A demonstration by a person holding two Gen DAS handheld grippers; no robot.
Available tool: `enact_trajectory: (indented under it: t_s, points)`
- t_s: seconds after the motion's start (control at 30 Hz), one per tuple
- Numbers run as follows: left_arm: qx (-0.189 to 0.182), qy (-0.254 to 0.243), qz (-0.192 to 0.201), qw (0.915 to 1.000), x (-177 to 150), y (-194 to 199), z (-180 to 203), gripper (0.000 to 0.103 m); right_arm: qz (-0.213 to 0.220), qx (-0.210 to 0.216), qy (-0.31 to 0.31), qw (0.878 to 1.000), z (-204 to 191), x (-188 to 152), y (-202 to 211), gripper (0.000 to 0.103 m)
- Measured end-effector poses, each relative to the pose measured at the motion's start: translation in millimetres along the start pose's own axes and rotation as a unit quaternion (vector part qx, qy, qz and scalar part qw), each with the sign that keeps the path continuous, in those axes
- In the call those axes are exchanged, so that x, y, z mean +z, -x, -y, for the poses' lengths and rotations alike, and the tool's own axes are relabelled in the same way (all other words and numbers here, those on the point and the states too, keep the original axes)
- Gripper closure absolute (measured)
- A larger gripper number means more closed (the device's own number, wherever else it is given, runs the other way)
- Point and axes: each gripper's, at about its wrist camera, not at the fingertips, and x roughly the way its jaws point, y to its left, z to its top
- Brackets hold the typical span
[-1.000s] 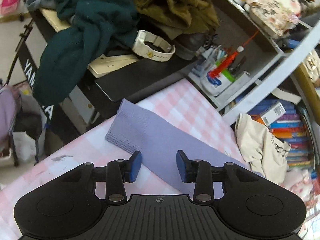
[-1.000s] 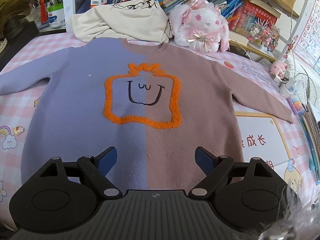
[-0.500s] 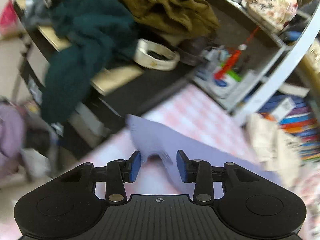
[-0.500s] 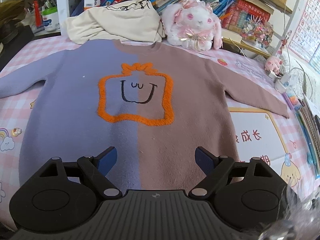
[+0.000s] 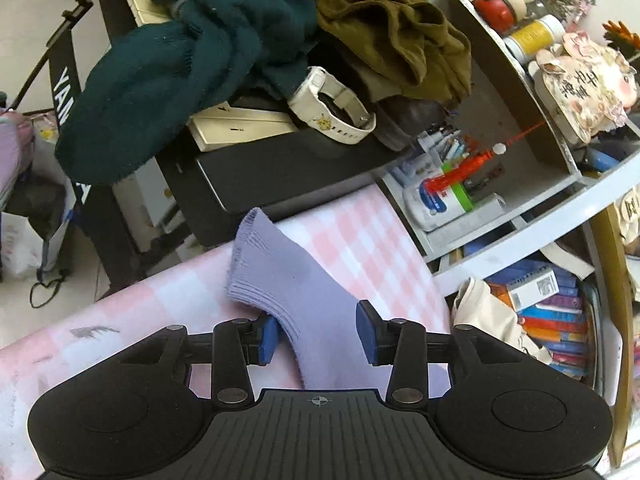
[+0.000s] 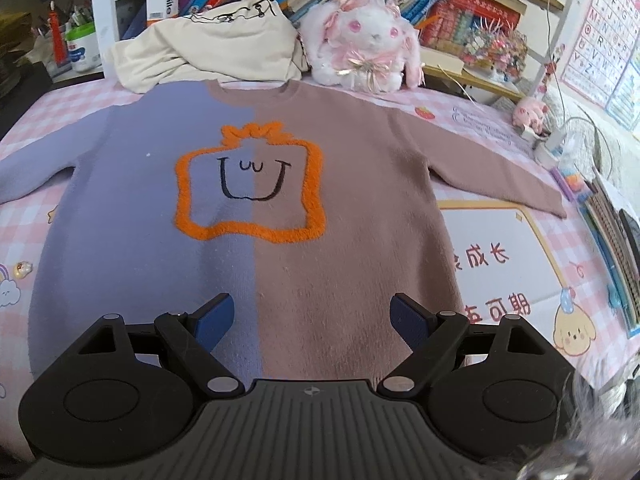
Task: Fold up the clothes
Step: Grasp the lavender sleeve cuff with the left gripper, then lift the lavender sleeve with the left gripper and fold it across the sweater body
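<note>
A two-tone sweater (image 6: 256, 216), lilac on one half and brown on the other, with an orange fuzzy frame around a smiling face, lies flat and face up on the pink checked sheet (image 6: 472, 108), both sleeves spread out to the sides. That looks like the starting layout for a fold: body smoothed, arms out, so each sleeve can be brought in over the chest.

The left gripper (image 5: 318, 334) is at the far end of the lilac sleeve (image 5: 288, 280). The ribbed cuff stands up off the sheet and curls towards the cluttered black keyboard beyond the edge, which suggests the sleeve has been lifted for carrying inward. Its jaws are part-way apart and opening at this moment; the sleeve runs between the blue pads (image 5: 270, 338), touching the left one, while a gap shows at the right one, so I would call it a loosened hold rather than a clamp.

The right gripper (image 6: 312, 320) hovers over the lower hem, near the seam where the two colours meet, its jaws spread wide and nothing between them, apparently waiting its turn
</note>
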Motion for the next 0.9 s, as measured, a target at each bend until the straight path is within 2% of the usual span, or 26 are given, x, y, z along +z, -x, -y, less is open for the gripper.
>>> enact_trajectory:
  t_s: [0.13, 0.17, 0.2, 0.27, 0.4, 0.53, 0.77, 0.9]
  points:
    - [0.005, -0.014, 0.009, 0.9999, -4, 1, 2, 0.067, 0.003, 0.006, 0.004, 1.0, -1, -1, -1, 0.019]
    - [0.007, -0.013, 0.012, 0.9998, -4, 1, 1, 0.072, 0.004, 0.008, 0.006, 1.0, -1, -1, -1, 0.019]
    - [0.014, -0.011, 0.013, 0.9998, -5, 0, -1, 0.084, 0.005, 0.01, 0.007, 1.0, -1, -1, -1, 0.019]
    - [0.027, -0.004, 0.015, 0.9995, -5, 0, -4, 0.1, 0.007, 0.015, 0.009, 1.0, 3, -1, -3, 0.019]
    - [0.043, -0.011, 0.018, 0.9988, -7, 3, 1, 0.1, 0.008, 0.024, 0.004, 1.0, 14, 1, -8, 0.019]
    - [0.027, -0.035, 0.041, 0.9982, -17, 17, 19, 0.1, 0.008, 0.037, -0.003, 0.999, 32, 1, -18, 0.019]
    - [-0.013, -0.116, 0.067, 0.991, -41, 38, 90, 0.1, 0.016, 0.081, 0.015, 0.997, 61, 8, -37, 0.019]
    - [-0.044, -0.154, 0.063, 0.9851, -62, 40, 138, 0.1, 0.026, 0.113, 0.047, 0.992, 75, 12, -45, 0.018]
